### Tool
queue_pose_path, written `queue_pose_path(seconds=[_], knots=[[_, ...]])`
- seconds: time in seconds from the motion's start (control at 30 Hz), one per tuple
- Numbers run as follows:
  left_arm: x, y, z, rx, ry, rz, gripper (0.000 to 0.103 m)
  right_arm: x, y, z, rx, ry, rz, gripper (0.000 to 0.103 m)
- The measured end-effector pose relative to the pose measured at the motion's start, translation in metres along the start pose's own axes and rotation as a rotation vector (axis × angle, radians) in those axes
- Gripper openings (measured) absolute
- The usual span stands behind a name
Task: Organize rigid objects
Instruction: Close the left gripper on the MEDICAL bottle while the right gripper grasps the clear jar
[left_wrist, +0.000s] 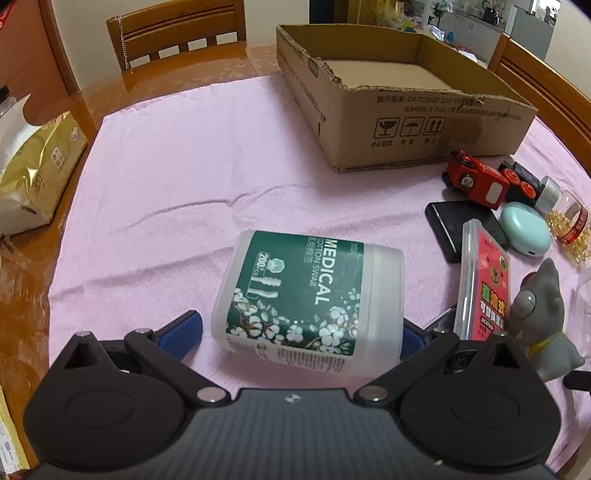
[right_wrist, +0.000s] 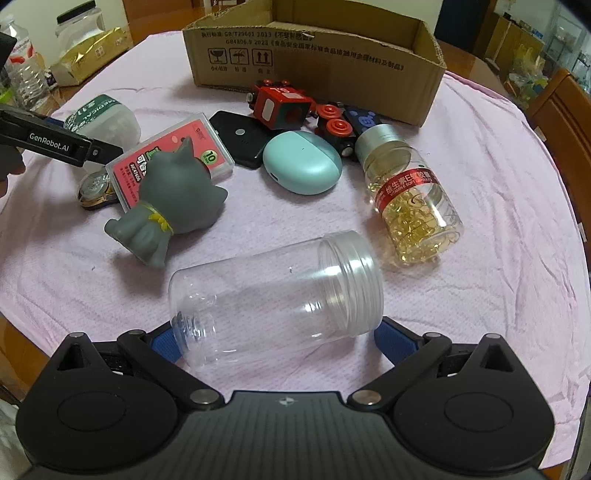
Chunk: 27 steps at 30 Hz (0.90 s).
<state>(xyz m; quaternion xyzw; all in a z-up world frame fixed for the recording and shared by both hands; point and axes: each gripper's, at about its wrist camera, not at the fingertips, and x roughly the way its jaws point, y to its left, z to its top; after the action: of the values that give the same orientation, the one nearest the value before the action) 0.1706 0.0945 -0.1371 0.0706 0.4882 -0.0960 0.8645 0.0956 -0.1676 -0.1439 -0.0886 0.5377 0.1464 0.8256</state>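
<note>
Left tongs (left_wrist: 301, 325) straddle cotton swab tub (left_wrist: 308, 295); right tongs (right_wrist: 275, 338) straddle clear jar (right_wrist: 275, 295).

Both tongs spread wide; blue fingers (left_wrist: 184, 325) flank each item, contact not clear, so cannot tell if either is gripped; swab tub lies on its side on pink cloth (left_wrist: 184, 177) over the surface, jar also on its side, mouth open, no lid; between them: grey cat figure (right_wrist: 173, 206) tipped over against pink card case (right_wrist: 173, 155), black power bank (right_wrist: 236, 136), teal earbud case (right_wrist: 301, 166), red toy train (right_wrist: 284, 107), capsule bottle (right_wrist: 410, 195) lying down; cardboard box (right_wrist: 314, 62) at far edge, open top; gold tissue pack (left_wrist: 33, 173) off the cloth, left side.
</note>
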Motion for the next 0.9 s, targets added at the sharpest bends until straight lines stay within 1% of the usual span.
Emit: queue_pose_path(seconds=[0.13,0.23,0.33,0.4,0.5,0.63,0.7,0.8,0.83,0.9], knots=[[-0.008,-0.007,0.003,0.05,-0.016,0.022,0.102,0.0,-0.002,0.002,-0.038,0.011,0.009,0.103],[-0.01,-0.01,0.007,0.095,-0.017,0.033,0.102,-0.005,0.002,0.004,-0.089,0.002,-0.011,0.103],[-0.01,-0.012,0.01,0.119,-0.008,0.033,0.102,-0.009,0.004,0.008,-0.114,-0.009,-0.035,0.103],[-0.011,-0.014,0.011,0.143,-0.008,0.036,0.102,-0.011,0.005,0.011,-0.129,-0.014,-0.035,0.103],[-0.011,-0.015,0.013,0.164,-0.006,0.034,0.102,-0.013,0.005,0.014,-0.135,-0.009,-0.023,0.103],[-0.012,-0.014,0.016,0.176,0.0,0.014,0.1,-0.015,0.009,0.013,-0.17,-0.008,-0.029,0.103],[-0.012,-0.014,0.016,0.187,0.005,0.008,0.097,-0.015,0.01,0.014,-0.177,-0.007,-0.021,0.103],[-0.011,-0.013,0.018,0.19,0.024,-0.026,0.085,-0.016,0.01,0.015,-0.184,-0.002,-0.021,0.096],[-0.011,-0.013,0.018,0.185,0.033,-0.039,0.084,-0.015,0.01,0.016,-0.183,0.001,-0.024,0.094],[-0.011,-0.012,0.019,0.183,0.039,-0.038,0.084,-0.017,0.011,0.018,-0.186,0.001,-0.024,0.094]])
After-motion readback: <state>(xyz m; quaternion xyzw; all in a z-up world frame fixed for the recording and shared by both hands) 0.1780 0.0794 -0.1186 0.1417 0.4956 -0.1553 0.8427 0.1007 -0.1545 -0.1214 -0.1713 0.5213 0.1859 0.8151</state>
